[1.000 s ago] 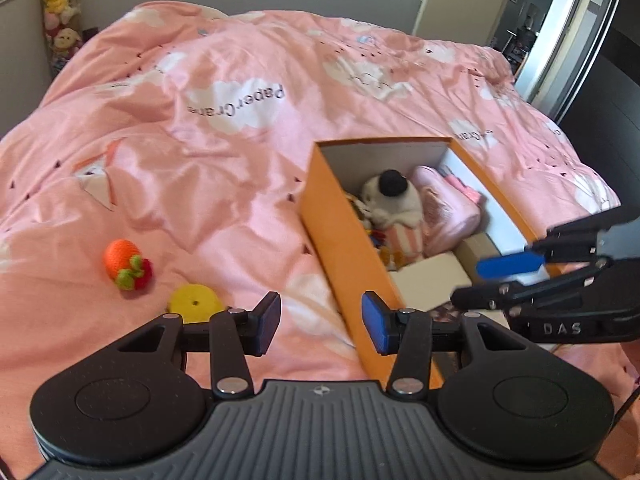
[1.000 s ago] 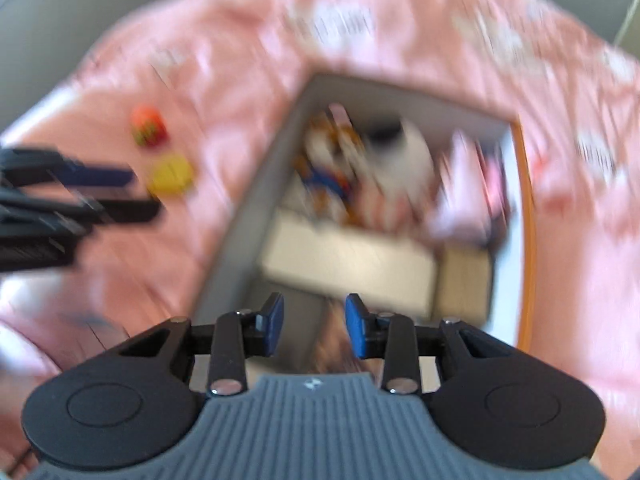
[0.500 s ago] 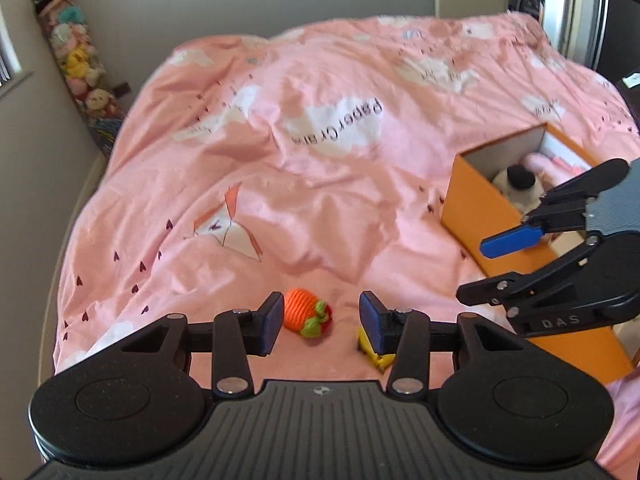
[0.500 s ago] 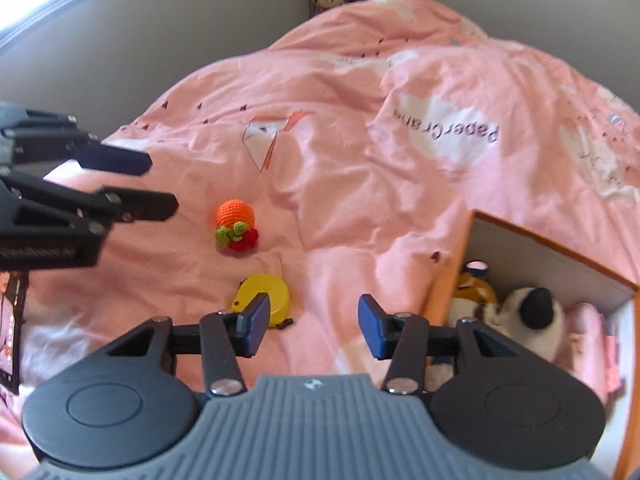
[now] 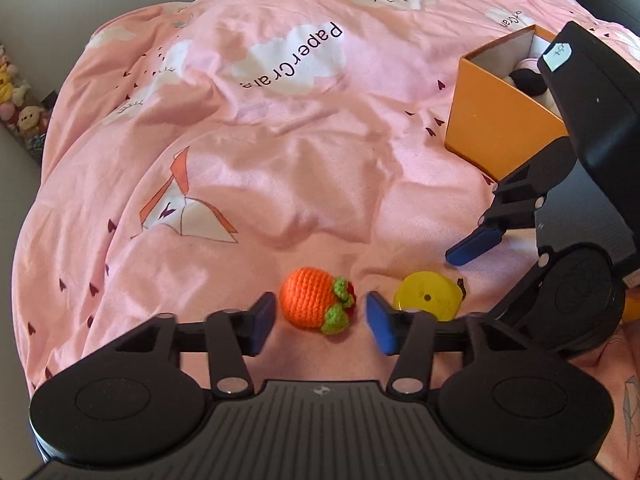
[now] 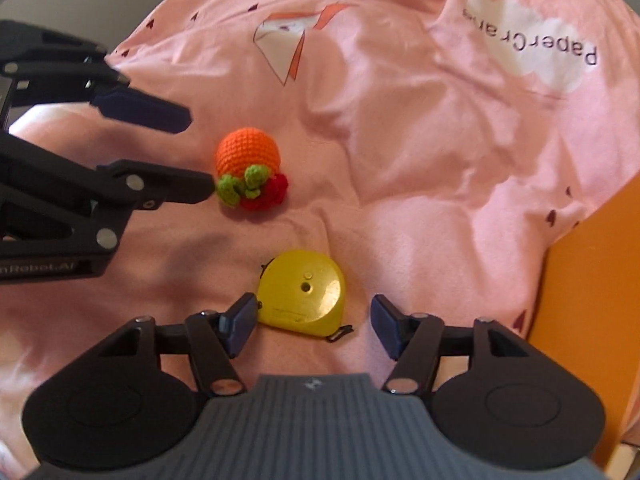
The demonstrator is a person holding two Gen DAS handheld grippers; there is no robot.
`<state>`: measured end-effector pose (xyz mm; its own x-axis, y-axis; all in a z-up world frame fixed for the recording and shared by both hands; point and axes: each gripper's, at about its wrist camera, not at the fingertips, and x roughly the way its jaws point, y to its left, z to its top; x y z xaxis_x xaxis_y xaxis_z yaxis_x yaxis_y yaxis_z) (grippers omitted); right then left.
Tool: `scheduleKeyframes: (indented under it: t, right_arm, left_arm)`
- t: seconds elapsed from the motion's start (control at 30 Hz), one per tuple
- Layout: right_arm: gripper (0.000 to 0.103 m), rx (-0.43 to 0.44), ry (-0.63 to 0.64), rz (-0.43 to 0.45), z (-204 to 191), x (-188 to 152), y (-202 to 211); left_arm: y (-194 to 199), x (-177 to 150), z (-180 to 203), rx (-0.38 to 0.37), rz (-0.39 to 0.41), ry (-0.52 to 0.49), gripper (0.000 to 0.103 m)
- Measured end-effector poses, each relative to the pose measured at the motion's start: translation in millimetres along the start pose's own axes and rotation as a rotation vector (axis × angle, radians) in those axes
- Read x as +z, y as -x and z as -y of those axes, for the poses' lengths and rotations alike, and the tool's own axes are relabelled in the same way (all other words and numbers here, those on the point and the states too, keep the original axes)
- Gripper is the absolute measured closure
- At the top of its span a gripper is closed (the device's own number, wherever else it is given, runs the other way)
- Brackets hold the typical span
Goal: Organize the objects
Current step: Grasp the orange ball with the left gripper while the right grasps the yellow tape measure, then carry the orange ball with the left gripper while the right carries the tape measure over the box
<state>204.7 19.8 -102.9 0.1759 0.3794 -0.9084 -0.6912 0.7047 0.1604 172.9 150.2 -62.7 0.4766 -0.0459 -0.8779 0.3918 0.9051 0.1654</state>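
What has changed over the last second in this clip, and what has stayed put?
Both tongs swung away from the orange box and came down over the loose items. The left tongs now straddle the crochet orange toy; the right tongs frame the yellow tape measure. Both are open, and nothing is gripped yet. The toy, tape measure and box lie where they were on the pink duvet.

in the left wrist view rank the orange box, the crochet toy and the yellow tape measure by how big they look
1. orange box, clearly largest, though partly hidden.
2. crochet toy.
3. yellow tape measure, looking only slightly smaller than the toy and partly hidden by a finger, so that order is unsure.
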Motion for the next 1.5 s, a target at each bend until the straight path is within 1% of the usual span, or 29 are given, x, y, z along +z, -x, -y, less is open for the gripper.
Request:
scheduleKeyframes:
  t: [0.07,0.17,0.23,0.33,0.4,0.43,0.47,0.6,0.63,0.67,0.77,0.9,1.0,1.1,1.17,1.3,1.4,1.5]
  right_arm:
    - [0.038,0.013,0.0,-0.001,1,1,-3]
    - [0.039,0.022,0.006,-0.006,0,3,-6]
    - [0.039,0.022,0.019,-0.012,-3,3,-7]
    - [0.041,0.02,0.042,-0.014,-7,1,-9]
    - [0.043,0.021,0.051,-0.014,-8,-1,-9]
    - [0.043,0.021,0.051,-0.013,-8,-2,-9]
    - [0.044,0.02,0.051,-0.011,-8,-2,-9]
    - [0.044,0.008,0.049,0.003,-11,-6,-3]
    - [0.044,0.006,0.047,0.012,-11,-8,1]
    - [0.045,0.008,0.045,0.024,-12,-9,7]
    - [0.045,0.029,0.036,0.062,-10,-18,32]
    - [0.045,0.029,0.068,0.11,-3,-33,81]
    - [0.045,0.019,0.09,0.139,14,-45,123]
    - [0.044,-0.014,0.092,0.157,35,-58,164]
    - [0.044,-0.051,0.087,0.15,51,-66,185]
    - [0.044,-0.167,0.103,0.097,78,-87,209]
    - [0.044,-0.22,0.097,0.021,98,-106,214]
    - [0.044,-0.25,0.042,-0.068,118,-125,205]
  left_arm:
    - [-7,1,0,-0.009,-0.013,-0.023,0.033]
    - [-19,2,-1,0.003,-0.042,-0.037,0.033]
    - [-25,2,-3,-0.001,-0.051,-0.028,0.033]
    - [-30,2,-5,-0.005,-0.054,-0.013,0.037]
    - [-33,2,-5,-0.001,-0.05,-0.007,0.044]
    - [-33,1,-4,-0.002,-0.047,-0.002,0.045]
    - [-33,1,-4,-0.003,-0.043,0.002,0.051]
    - [-28,2,-3,0.004,-0.028,0.033,0.055]
    - [-25,2,-2,0.003,-0.023,0.037,0.06]
    - [-21,3,-2,0.002,-0.021,0.044,0.061]
    - [-5,3,2,-0.017,0.008,0.065,0.061]
    - [22,8,15,-0.042,0.063,0.067,0.061]
    - [47,17,31,-0.078,0.118,0.052,0.061]
    - [72,28,52,-0.129,0.183,0.027,0.061]
    - [85,36,67,-0.162,0.222,0.009,0.061]
    - [102,51,102,-0.252,0.283,-0.028,0.061]
    - [105,60,129,-0.307,0.309,-0.072,0.061]
    - [98,67,157,-0.352,0.31,-0.117,0.061]
